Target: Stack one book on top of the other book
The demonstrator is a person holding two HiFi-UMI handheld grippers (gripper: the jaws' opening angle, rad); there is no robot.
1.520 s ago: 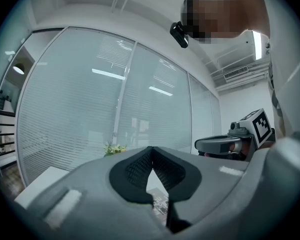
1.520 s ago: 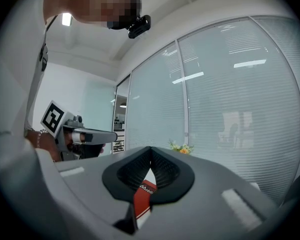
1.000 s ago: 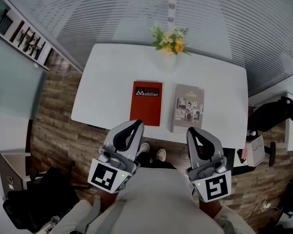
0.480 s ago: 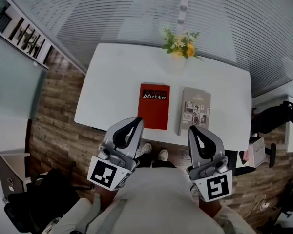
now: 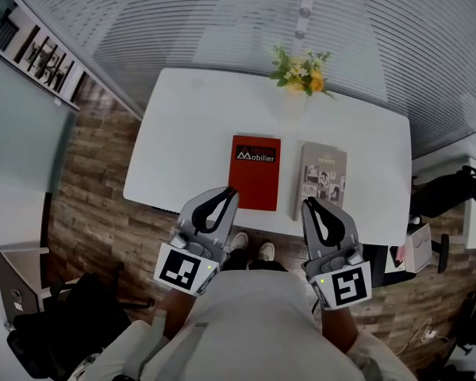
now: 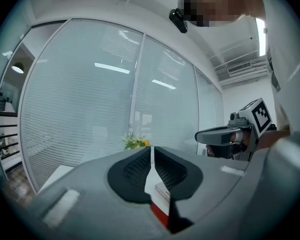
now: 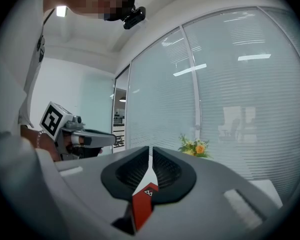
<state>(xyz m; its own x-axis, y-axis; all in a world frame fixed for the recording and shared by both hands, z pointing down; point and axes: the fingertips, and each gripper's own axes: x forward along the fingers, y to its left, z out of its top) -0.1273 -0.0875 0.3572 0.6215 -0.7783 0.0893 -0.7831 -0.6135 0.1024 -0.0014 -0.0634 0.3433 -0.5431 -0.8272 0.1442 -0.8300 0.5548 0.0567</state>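
Red book [image 5: 255,173] ahead of fingers [image 5: 224,203]

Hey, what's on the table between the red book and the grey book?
Nothing: the head view shows only a narrow bare strip of white table between the red book and the grey book.

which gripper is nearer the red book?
Left. The left gripper sits by the red book's near-left corner; the right gripper is at the grey book's near edge. Both grippers' jaws just opened slightly, empty.
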